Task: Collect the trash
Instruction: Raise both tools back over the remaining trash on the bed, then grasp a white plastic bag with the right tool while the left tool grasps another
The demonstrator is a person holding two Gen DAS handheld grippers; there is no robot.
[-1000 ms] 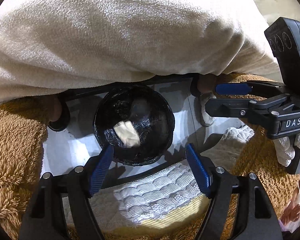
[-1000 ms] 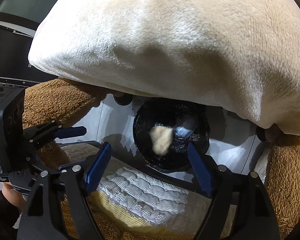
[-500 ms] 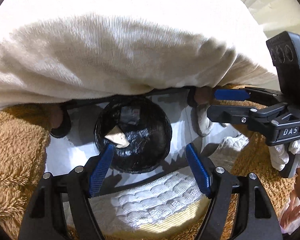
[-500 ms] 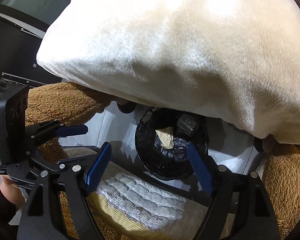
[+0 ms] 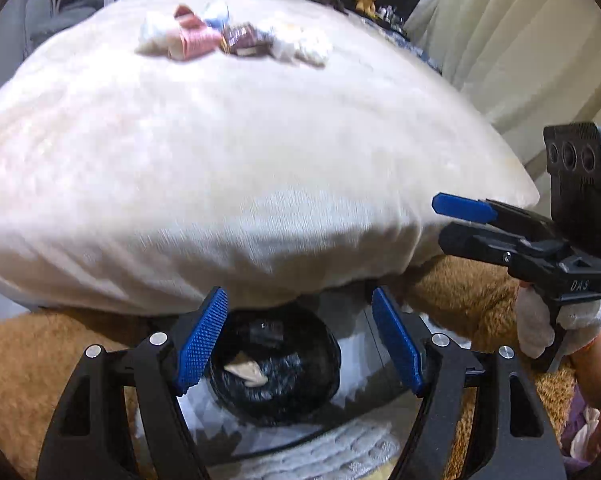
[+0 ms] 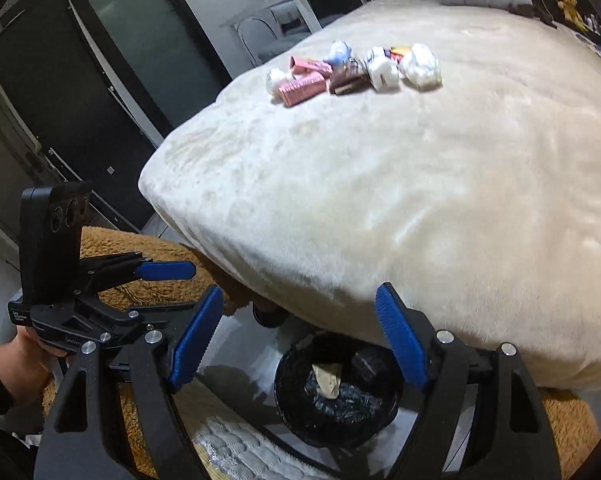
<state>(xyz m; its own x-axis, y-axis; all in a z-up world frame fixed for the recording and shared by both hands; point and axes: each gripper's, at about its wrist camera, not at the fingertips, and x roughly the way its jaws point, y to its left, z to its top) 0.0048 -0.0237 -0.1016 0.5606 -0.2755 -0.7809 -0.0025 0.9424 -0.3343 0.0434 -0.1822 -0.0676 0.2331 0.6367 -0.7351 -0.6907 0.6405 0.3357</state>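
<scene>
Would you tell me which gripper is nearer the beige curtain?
Right. The right gripper sits toward the curtain, below it in the left wrist view; the left gripper is further left, over the bin.

The left tongs gape empty above a black-lined bin holding a beige scrap, just below the bed's near edge. Wrappers are piled toward its far edge. The right tongs hover at its right corner.

Bright indoor light, motion blur, strong fisheye bending at edges.
</scene>
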